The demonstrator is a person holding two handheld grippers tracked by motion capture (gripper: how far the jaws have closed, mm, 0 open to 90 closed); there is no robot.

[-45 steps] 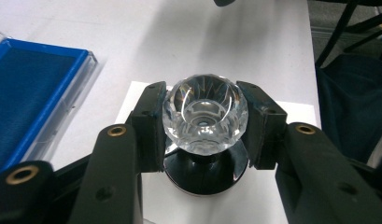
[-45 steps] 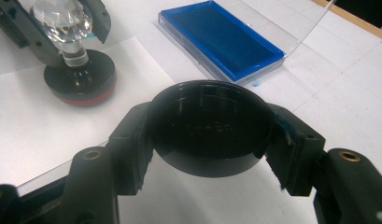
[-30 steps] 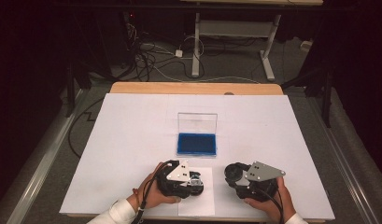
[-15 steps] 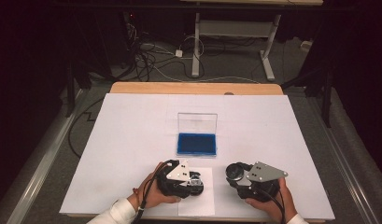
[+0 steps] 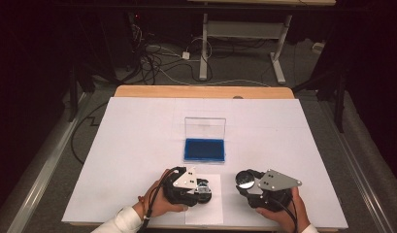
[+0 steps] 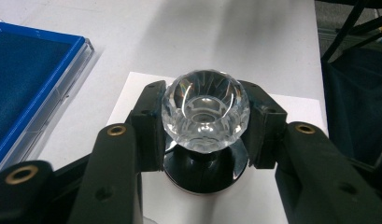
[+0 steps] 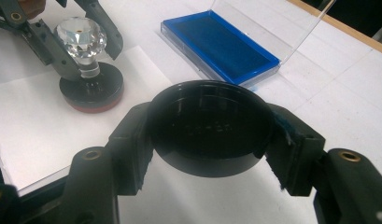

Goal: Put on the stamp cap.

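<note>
While my right gripper (image 7: 212,140) clamps the black cap (image 7: 209,130) at the near right, my left gripper (image 6: 205,126) pinches the stamp's crystal knob (image 6: 205,111), base on the paper sheet (image 5: 213,206). Beyond sits the open blue ink pad (image 5: 204,149). Tilting could smear the print.

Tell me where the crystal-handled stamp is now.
In the high view the stamp stands on the paper sheet near the front edge, held by the left gripper, below the blue ink pad.
</note>
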